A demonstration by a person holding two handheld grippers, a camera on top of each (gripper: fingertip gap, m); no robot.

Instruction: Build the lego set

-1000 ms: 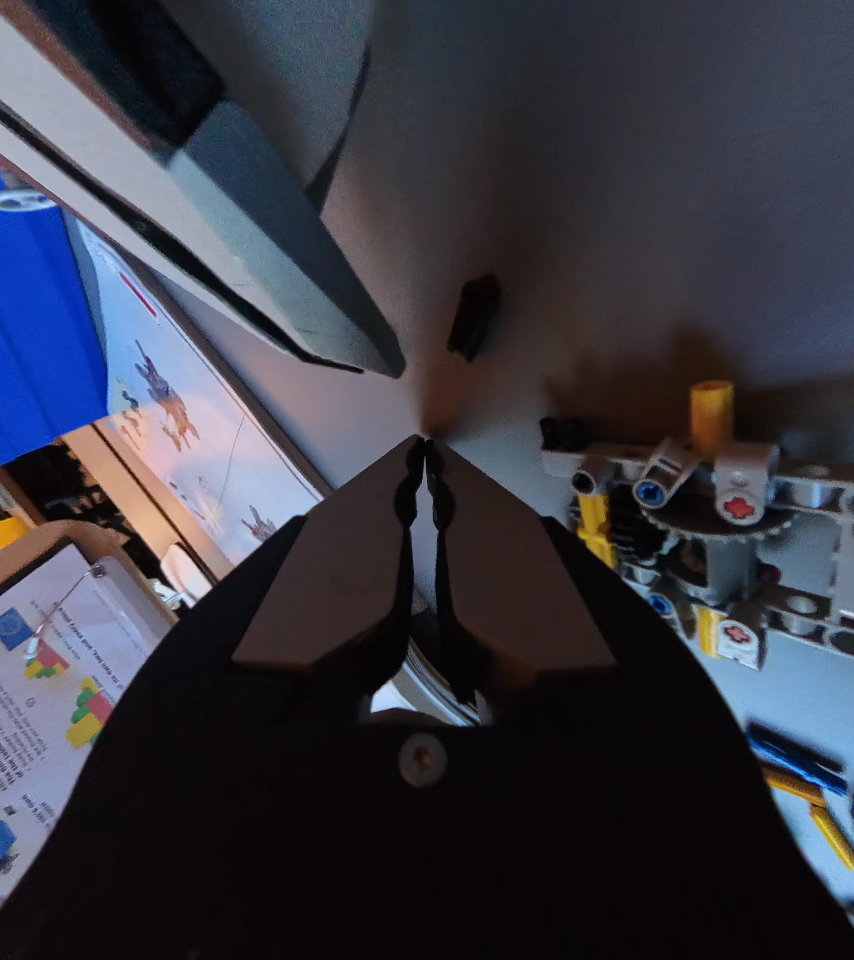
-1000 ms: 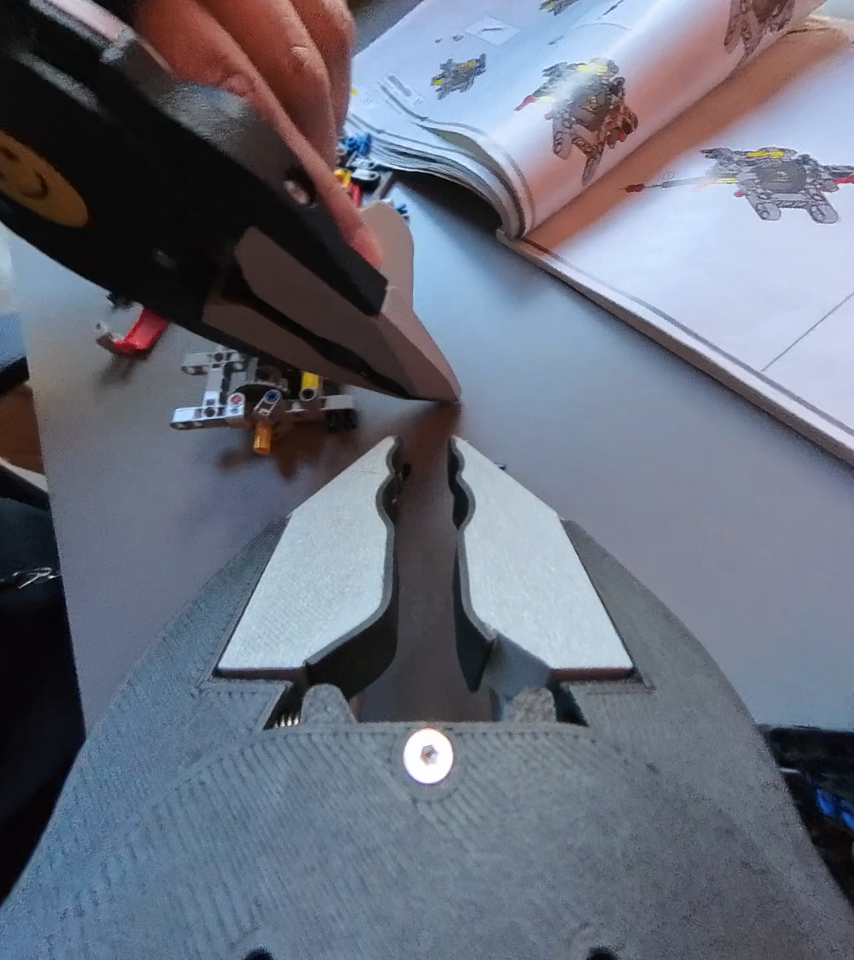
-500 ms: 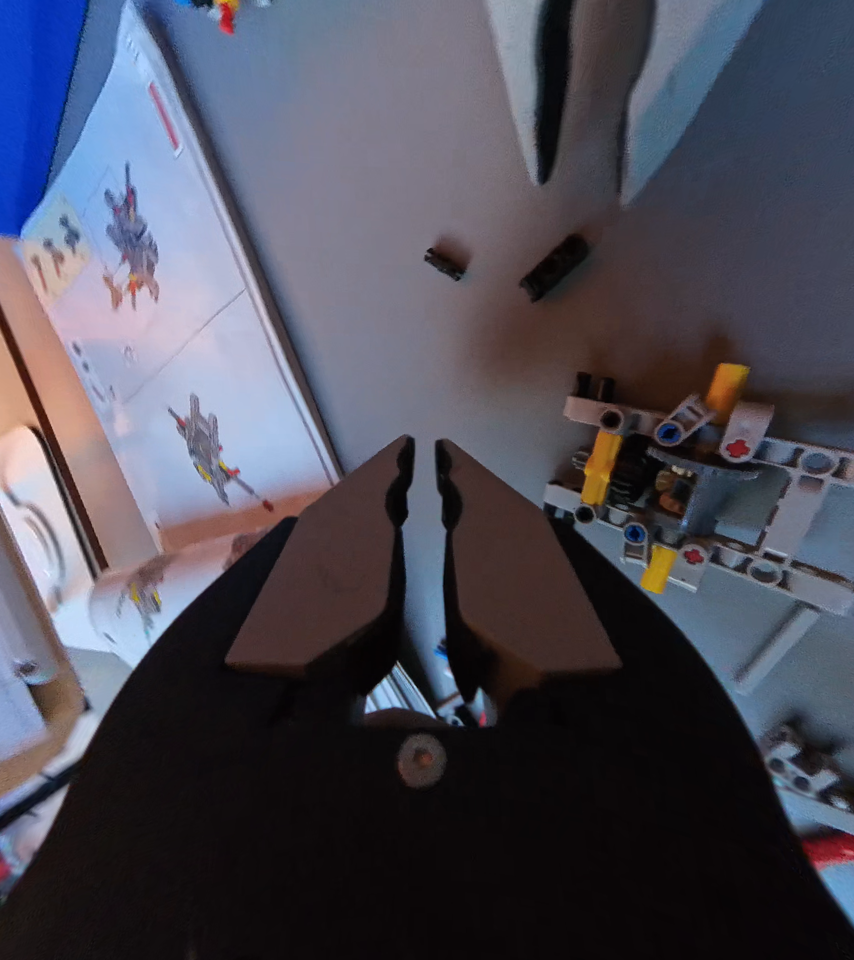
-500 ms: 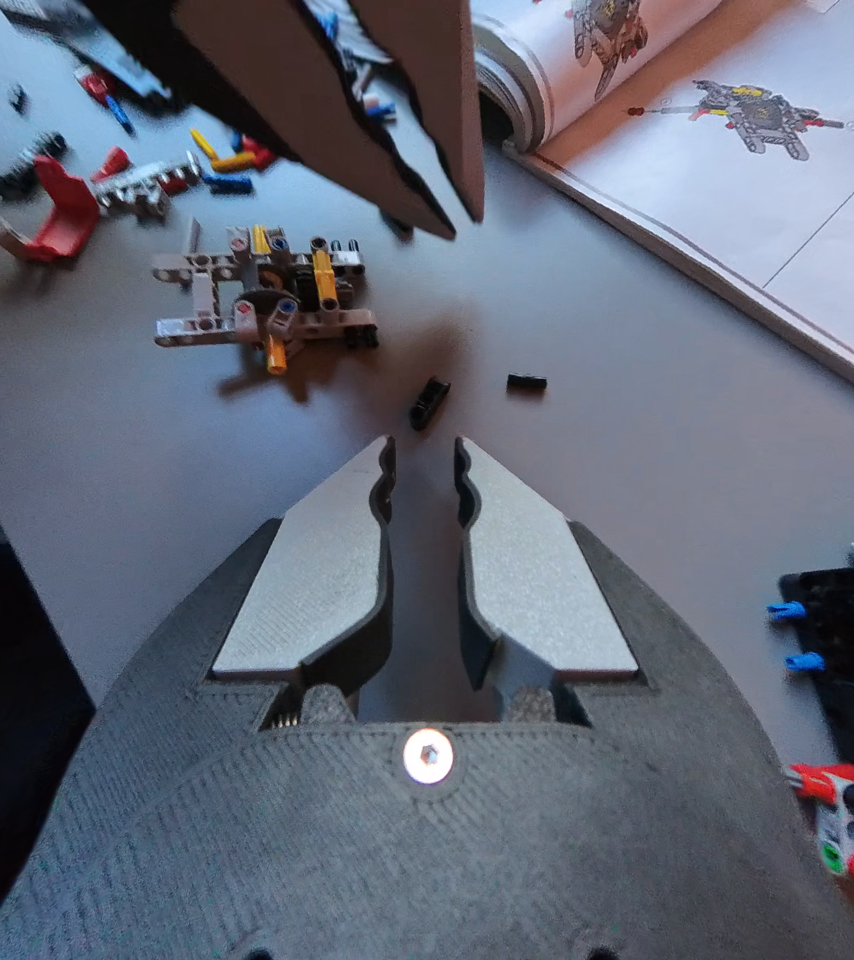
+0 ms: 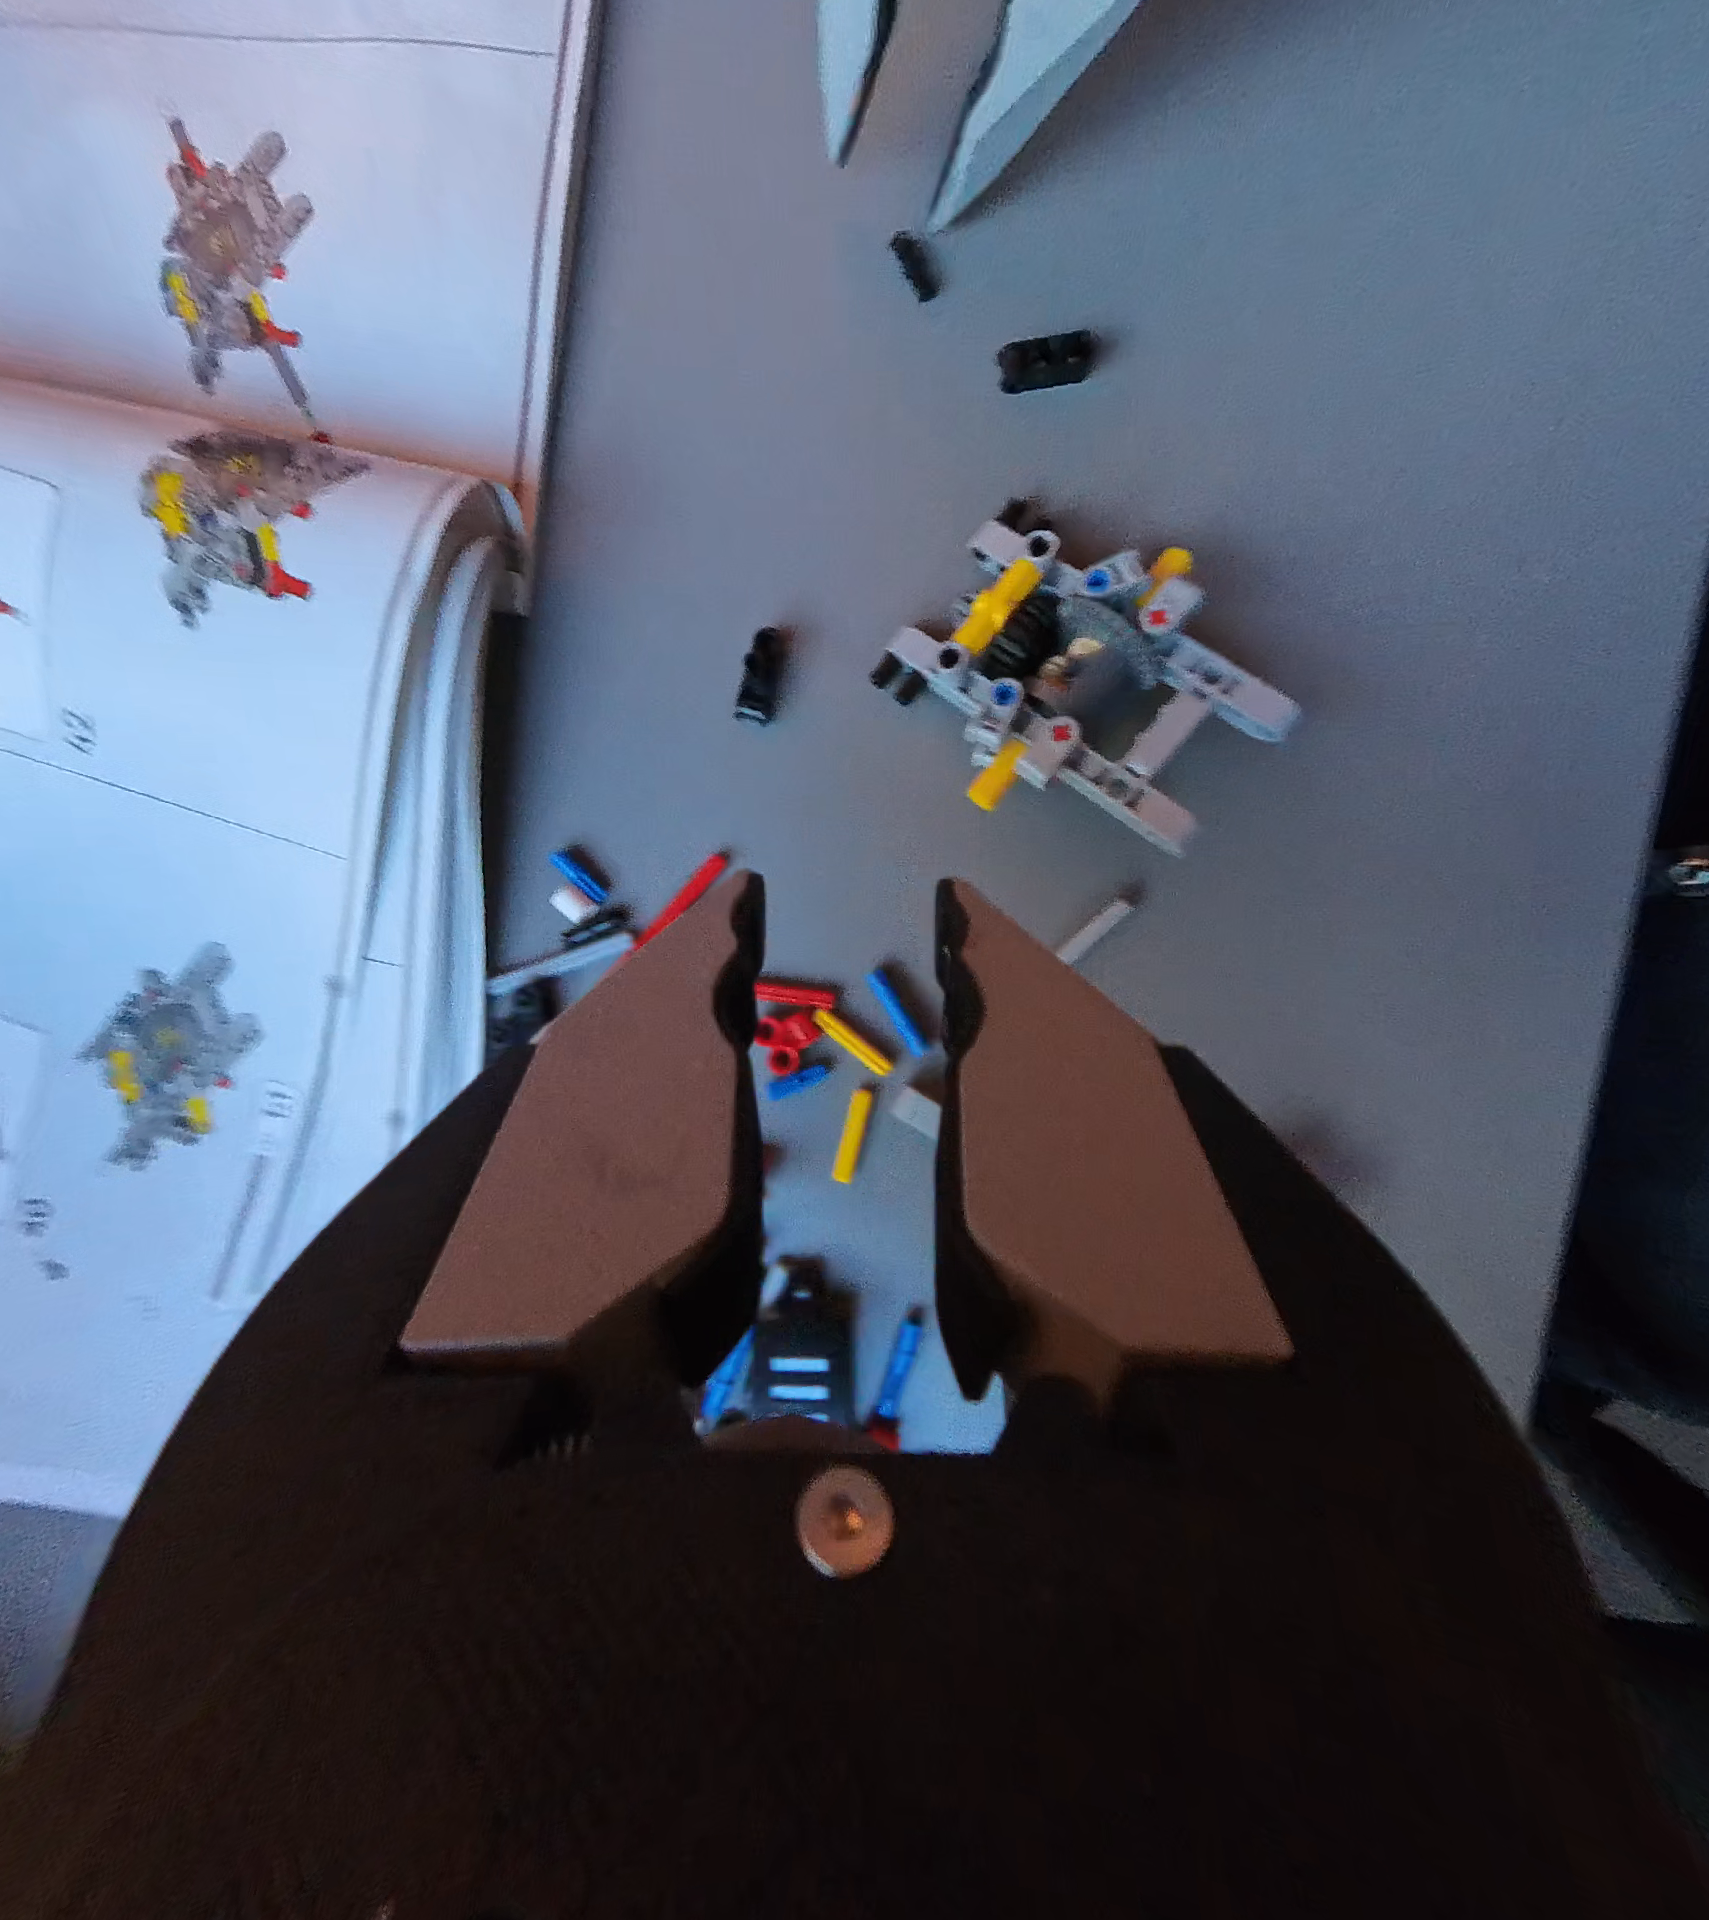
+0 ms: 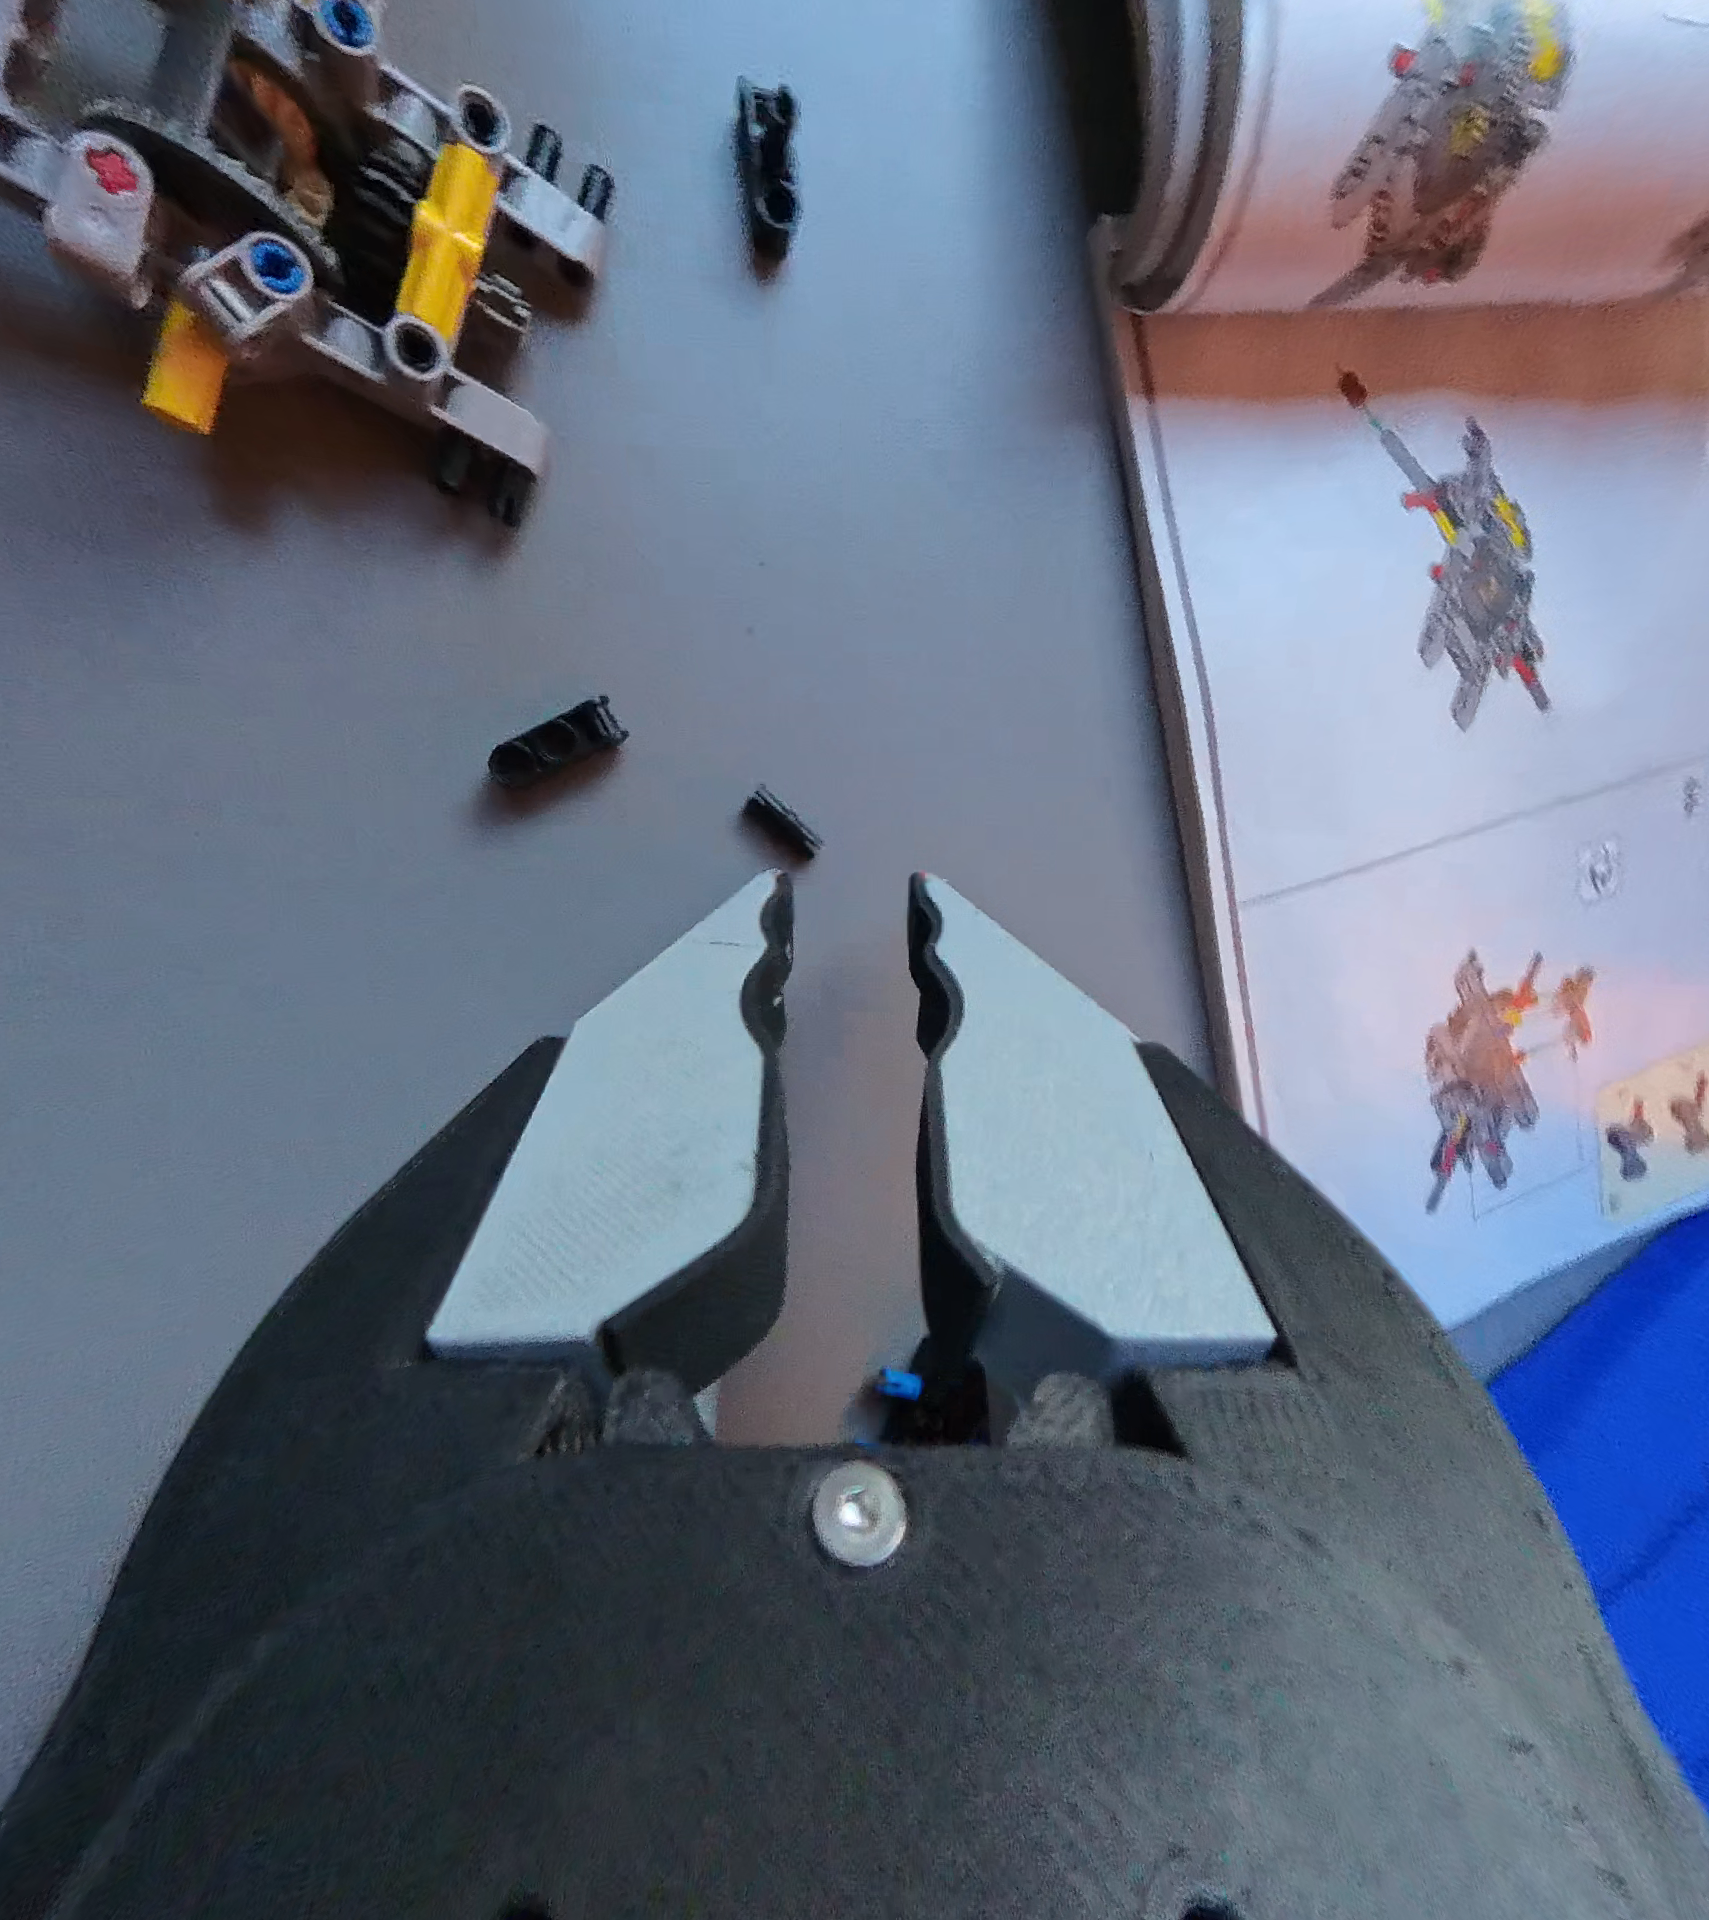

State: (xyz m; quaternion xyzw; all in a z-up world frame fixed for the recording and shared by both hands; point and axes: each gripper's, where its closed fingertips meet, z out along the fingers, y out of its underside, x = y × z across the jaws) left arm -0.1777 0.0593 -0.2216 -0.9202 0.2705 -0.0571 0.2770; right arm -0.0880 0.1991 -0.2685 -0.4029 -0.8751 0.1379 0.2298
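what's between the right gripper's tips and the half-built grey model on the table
In the right wrist view, a short black pin lies just ahead of the open right gripper, then a black connector; beyond that, bare table up to the grey model.

No writing can be read. The open white instruction booklet (image 5: 206, 623), to the left of the left claw and to the right of the right claw (image 6: 1452, 727), bears coloured drawings of a brick model and a few small printed marks, all too blurred to make out.
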